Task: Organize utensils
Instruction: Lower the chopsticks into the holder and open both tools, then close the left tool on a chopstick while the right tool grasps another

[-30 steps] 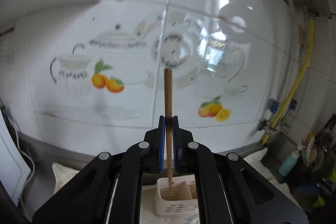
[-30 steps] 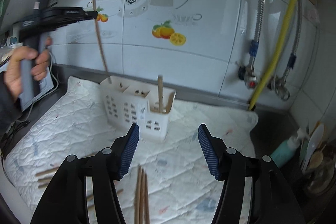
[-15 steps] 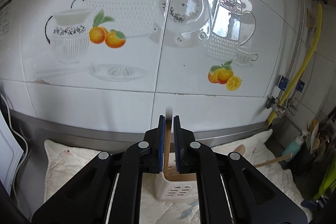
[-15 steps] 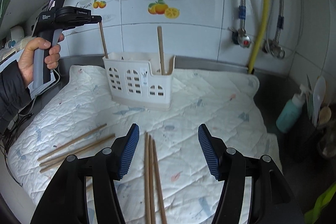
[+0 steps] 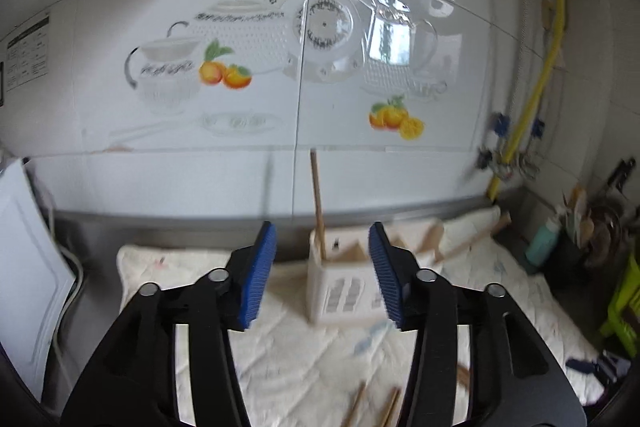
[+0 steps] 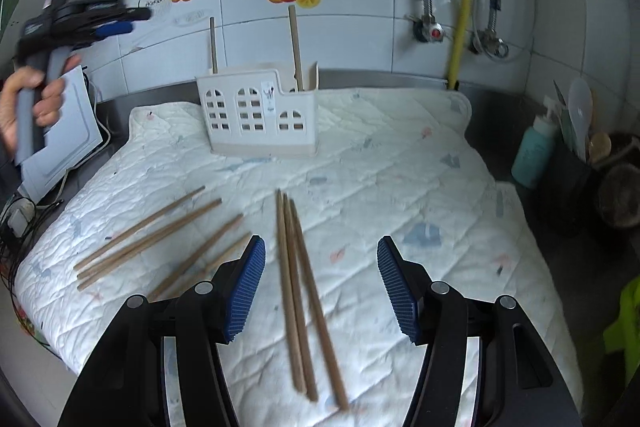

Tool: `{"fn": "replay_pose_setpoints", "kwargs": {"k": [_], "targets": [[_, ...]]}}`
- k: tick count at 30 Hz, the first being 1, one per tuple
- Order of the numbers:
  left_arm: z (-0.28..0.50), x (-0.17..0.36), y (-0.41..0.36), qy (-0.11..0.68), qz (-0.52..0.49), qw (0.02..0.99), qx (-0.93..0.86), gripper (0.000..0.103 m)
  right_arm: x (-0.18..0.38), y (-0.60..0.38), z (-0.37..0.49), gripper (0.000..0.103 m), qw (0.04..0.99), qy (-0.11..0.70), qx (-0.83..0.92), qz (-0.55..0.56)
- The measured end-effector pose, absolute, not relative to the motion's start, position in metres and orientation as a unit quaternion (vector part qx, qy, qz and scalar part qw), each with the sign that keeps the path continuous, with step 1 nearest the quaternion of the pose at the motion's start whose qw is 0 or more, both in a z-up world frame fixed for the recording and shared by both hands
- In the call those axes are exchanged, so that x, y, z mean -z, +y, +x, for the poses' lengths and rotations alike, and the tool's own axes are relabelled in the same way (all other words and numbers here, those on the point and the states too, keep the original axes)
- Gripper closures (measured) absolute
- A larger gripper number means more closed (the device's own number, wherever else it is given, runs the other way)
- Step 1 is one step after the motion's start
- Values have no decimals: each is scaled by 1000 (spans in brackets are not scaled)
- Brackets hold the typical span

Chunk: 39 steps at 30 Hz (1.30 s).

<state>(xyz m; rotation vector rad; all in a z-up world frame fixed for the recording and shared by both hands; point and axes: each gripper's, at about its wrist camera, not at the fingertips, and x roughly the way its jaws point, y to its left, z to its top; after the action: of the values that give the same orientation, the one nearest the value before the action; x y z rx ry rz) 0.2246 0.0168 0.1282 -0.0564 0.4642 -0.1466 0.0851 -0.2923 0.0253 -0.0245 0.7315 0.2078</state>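
You have two chopsticks standing in the white utensil caddy [image 6: 260, 115]: one [image 6: 213, 45] at its left end and one [image 6: 295, 47] in the right-hand compartment, both upright and leaning only slightly. The caddy sits toward the back of the quilted cloth [image 6: 400, 167] that covers the tabletop, near the tiled wall.

Most of the job is still ahead of you. A tight bundle of three chopsticks [image 6: 298, 291] lies on the cloth directly in front of your right hand-held gripper [image 6: 320, 283], and a looser spread of about four more [image 6: 156, 239] lies to its left, fanned out and partly overlapping. So roughly seven remain loose against two put away.

Your right hand-held gripper is spread wide and grasps nothing; it hangs just above the bundle of three, with the bundle lying between the lines of its jaws. Your left hand-held gripper [image 5: 322, 269] is likewise released and empty; in its own view the caddy and one standing chopstick show between its blue pads [image 5: 258, 271]. In the right wrist view you hold it raised, well left of the caddy and above it.

The bundle under your right side looks like the natural next pick.
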Motion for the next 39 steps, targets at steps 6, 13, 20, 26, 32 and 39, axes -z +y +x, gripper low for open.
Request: {"fn": "replay_pose_setpoints", "kwargs": {"k": [6,13,20,26,32,39], "targets": [[155,-94,23,250,-24,964,89,52,-8,-295,64,46,923,372,-95,19],[92,-33,21,300,10,947,115,52,0,-293,49,47,920,379,-91,28],[71,18,21,355,41,923,146,77,0,-289,42,47,920,378,-98,31],[73,40,16,376,58,909,170,84,5,-284,41,47,917,386,-97,30],[79,57,11,399,71,898,173,84,7,-285,42,47,915,390,-95,34],[86,69,12,420,76,888,174,93,11,-285,45,47,914,394,-94,32]]}}
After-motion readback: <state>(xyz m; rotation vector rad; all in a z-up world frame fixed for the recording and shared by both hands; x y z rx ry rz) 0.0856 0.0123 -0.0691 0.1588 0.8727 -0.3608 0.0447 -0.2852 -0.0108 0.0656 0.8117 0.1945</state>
